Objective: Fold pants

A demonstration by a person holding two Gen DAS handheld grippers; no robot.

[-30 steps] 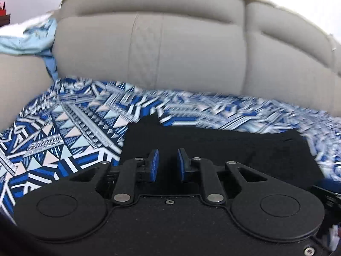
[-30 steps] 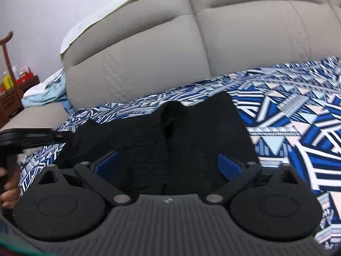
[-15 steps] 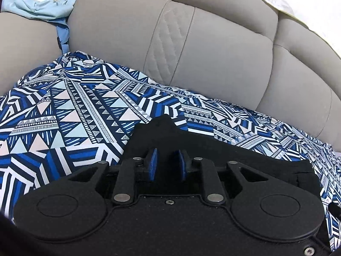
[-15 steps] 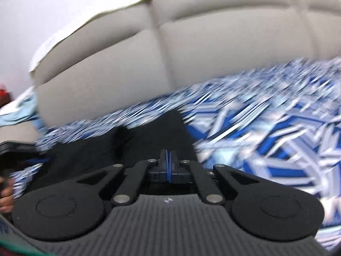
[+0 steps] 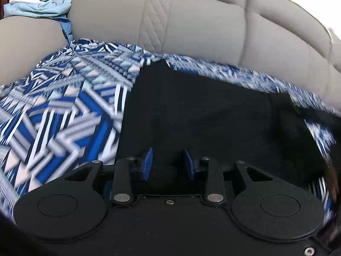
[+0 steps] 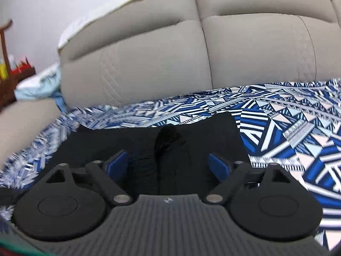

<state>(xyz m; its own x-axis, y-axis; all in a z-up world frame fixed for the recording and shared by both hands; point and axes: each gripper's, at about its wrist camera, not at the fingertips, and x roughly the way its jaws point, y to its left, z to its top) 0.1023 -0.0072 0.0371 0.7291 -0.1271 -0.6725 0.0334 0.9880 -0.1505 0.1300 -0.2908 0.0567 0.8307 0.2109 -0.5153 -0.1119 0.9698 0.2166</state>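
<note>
Black pants (image 5: pixel 213 115) lie spread on a blue and white patterned cloth (image 5: pixel 64 111) on a beige sofa. My left gripper (image 5: pixel 168 162) hangs low over their near edge, its blue pads partly apart with black fabric showing between them; no grip shows. In the right wrist view the pants (image 6: pixel 181 145) lie with a dark fold running up the middle. My right gripper (image 6: pixel 168 164) is wide open over them, its pads on either side of that fold and holding nothing.
The sofa backrest (image 6: pixel 170 59) rises right behind the cloth. Light blue clothes (image 5: pixel 40 6) lie on the left armrest (image 5: pixel 25 42). A dark wooden stand with small items (image 6: pixel 8 49) is at the far left. The patterned cloth (image 6: pixel 298 132) spreads to the right.
My right gripper was shut half a second ago and now stands wide open over the pants. My left gripper's pads have spread somewhat and it has dropped closer to the fabric.
</note>
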